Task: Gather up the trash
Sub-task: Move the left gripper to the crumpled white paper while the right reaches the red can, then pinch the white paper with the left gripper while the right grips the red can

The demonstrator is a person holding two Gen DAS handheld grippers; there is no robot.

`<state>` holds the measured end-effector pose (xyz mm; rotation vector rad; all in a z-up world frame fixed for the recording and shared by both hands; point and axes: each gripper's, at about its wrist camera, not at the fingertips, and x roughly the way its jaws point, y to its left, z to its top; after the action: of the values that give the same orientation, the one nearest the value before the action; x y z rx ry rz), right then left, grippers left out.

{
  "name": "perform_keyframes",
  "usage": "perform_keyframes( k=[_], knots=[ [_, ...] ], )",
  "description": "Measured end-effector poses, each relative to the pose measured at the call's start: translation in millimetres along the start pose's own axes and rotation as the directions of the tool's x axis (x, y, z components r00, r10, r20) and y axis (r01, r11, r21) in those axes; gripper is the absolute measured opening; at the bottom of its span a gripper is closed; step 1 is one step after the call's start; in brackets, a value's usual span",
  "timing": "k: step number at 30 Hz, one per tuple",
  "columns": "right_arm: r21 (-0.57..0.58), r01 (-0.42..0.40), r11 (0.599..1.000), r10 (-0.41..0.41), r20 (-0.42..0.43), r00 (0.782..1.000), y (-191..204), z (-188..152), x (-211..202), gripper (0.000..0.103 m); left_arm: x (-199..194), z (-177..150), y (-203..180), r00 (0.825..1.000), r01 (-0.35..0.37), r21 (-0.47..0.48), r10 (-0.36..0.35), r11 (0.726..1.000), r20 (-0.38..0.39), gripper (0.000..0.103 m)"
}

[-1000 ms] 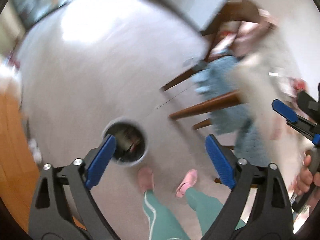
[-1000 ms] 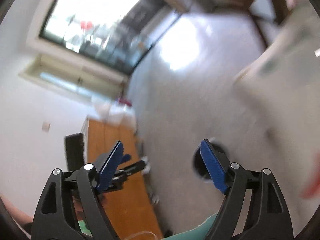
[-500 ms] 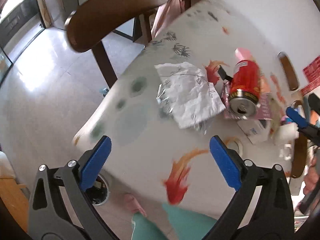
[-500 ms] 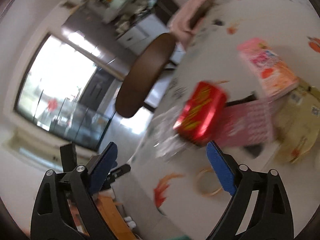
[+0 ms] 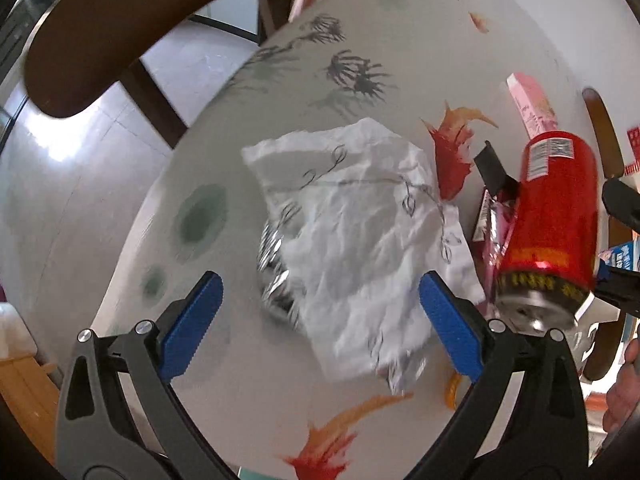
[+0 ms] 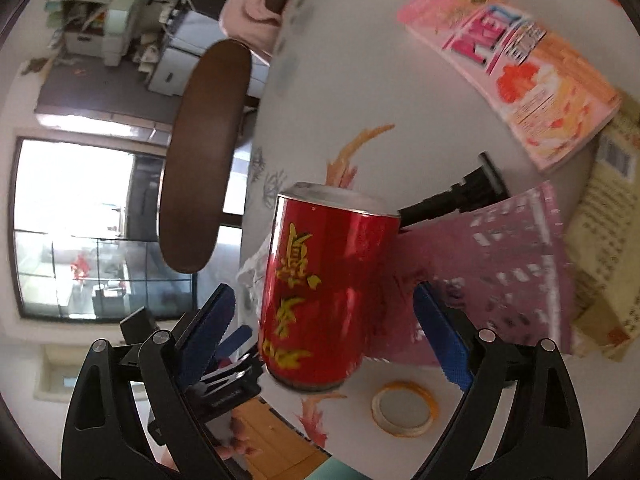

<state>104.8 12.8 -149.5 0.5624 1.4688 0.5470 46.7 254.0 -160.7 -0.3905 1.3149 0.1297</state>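
Fingers of left gripper spread wide over crumpled white paper sheet; right gripper fingers, just opened wider, straddle upright red drink can on worktop, no contact.

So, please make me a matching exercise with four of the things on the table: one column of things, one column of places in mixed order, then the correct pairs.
Things:
1. red metal drink can
2. crumpled white paper sheet
3. pink flat snack box
4. yellow tape ring

Places:
A. lies over crinkled silver foil
B. stands upright between the open right gripper's fingers
C. far side of the table, beyond the can
D. flat on the tablecloth, near the can's base

Pairs: 1-B, 2-A, 3-C, 4-D
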Motion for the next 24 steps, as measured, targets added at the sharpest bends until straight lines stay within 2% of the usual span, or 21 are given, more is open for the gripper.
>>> perform_keyframes(
  k=[3,6,7,8,9,10,13,14,17,19,24],
  knots=[
    [-0.004,0.042,0.999,-0.042,-0.009,0.999,8,5,15,0.09,6,7,-7,1.0,0.001,0.06,-0.001,0.998,0.006,0.089],
    [-0.002,0.036,0.999,-0.036,-0.016,0.999,11,8,24,0.09,6,12,-12,0.999,-0.013,0.116,0.009,0.993,0.033,0.08],
    [-0.008,0.034,0.999,-0.034,-0.009,0.999,11,8,24,0.089,6,13,-13,0.999,-0.021,0.127,0.015,0.992,0.042,0.065],
    [-0.019,0.036,0.999,-0.037,-0.006,0.999,13,8,24,0.076,3,13,-14,0.998,-0.018,0.146,0.01,0.989,0.057,0.048],
    [-0.026,0.036,0.999,-0.036,-0.013,0.999,13,9,25,0.066,2,14,-14,0.999,0.008,0.15,-0.016,0.989,0.052,0.043],
    [-0.016,0.02,1.0,-0.02,-0.032,0.999,13,9,27,0.066,1,14,-12,0.998,0.032,0.147,-0.039,0.989,0.045,0.031],
    [-0.007,0.021,1.0,-0.021,-0.026,0.999,11,9,24,0.066,1,14,-9,0.997,0.047,0.167,-0.055,0.985,0.046,0.023],
    [0.009,0.0,1.0,0.0,-0.02,1.0,7,8,21,0.066,-1,13,-7,0.996,0.057,0.16,-0.066,0.985,0.053,0.002],
    [0.038,-0.042,0.998,0.043,-0.003,0.999,1,7,8,0.066,-3,12,-7,0.994,0.091,0.155,-0.098,0.984,0.04,0.002],
    [0.039,-0.056,0.998,0.055,0.014,0.998,1,5,1,0.066,-5,12,-11,0.994,0.092,0.169,-0.1,0.981,0.045,0.002],
    [0.019,-0.085,0.996,0.084,0.026,0.996,0,-2,-14,0.066,-18,6,-9,0.99,0.109,0.136,-0.12,0.985,0.074,0.0]
  ],
)
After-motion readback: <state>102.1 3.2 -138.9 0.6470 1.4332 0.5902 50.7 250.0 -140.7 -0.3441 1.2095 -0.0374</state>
